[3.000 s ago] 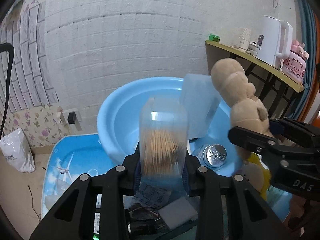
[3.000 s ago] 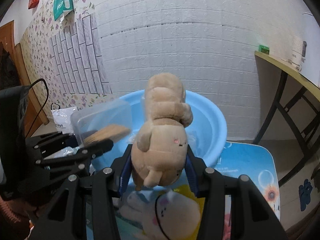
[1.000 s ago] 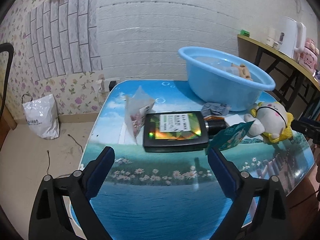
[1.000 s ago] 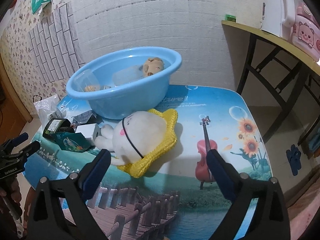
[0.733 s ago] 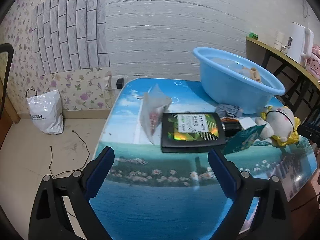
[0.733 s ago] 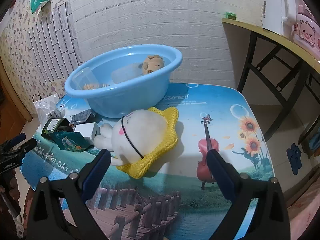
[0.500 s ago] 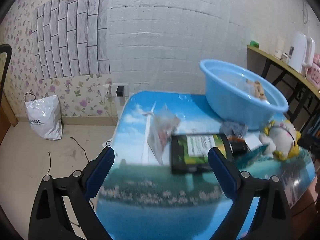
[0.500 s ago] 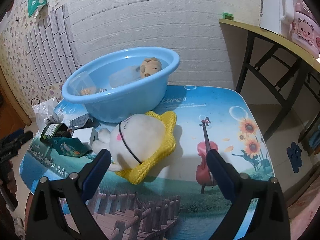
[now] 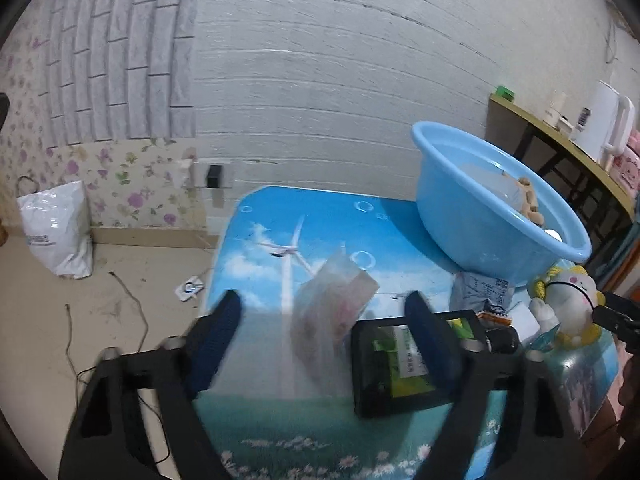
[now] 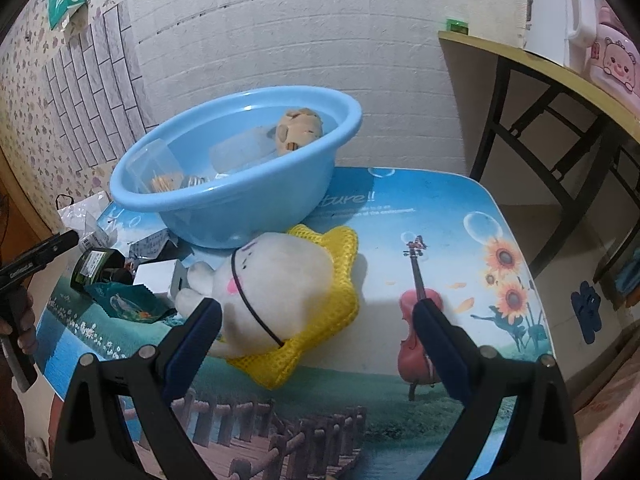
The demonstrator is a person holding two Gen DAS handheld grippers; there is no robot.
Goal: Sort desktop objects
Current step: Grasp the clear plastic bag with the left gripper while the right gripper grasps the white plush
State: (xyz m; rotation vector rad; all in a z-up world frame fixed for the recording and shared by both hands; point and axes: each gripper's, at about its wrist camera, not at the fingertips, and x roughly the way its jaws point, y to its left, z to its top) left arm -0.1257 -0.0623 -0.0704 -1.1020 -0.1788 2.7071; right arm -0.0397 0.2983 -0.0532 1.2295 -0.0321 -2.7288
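Observation:
My left gripper (image 9: 323,312) hovers over the left end of the picture-printed table (image 9: 320,220), its jaws closing. A clear plastic bag (image 9: 334,310) stands between the fingers, and the pads are still apart from it. A black box (image 9: 384,368) lies just right of the bag. My right gripper (image 10: 316,312) is open, low over a white plush in a yellow net (image 10: 276,280), which it does not touch. Behind the plush, the blue basin (image 10: 240,216) holds a brown plush (image 10: 298,130) and a clear toothpick container (image 10: 160,164).
A teal packet (image 10: 124,296), a small white box (image 10: 158,276) and a paper sachet (image 9: 480,292) crowd the space between the black box and the basin. A side table with a kettle (image 9: 608,128) stands at the right. On the floor at the left are a white bag (image 9: 56,232) and cables.
My left gripper has swung toward the table's left end, bringing the clear bag between its fingers, and its jaws have narrowed. The right gripper has barely moved.

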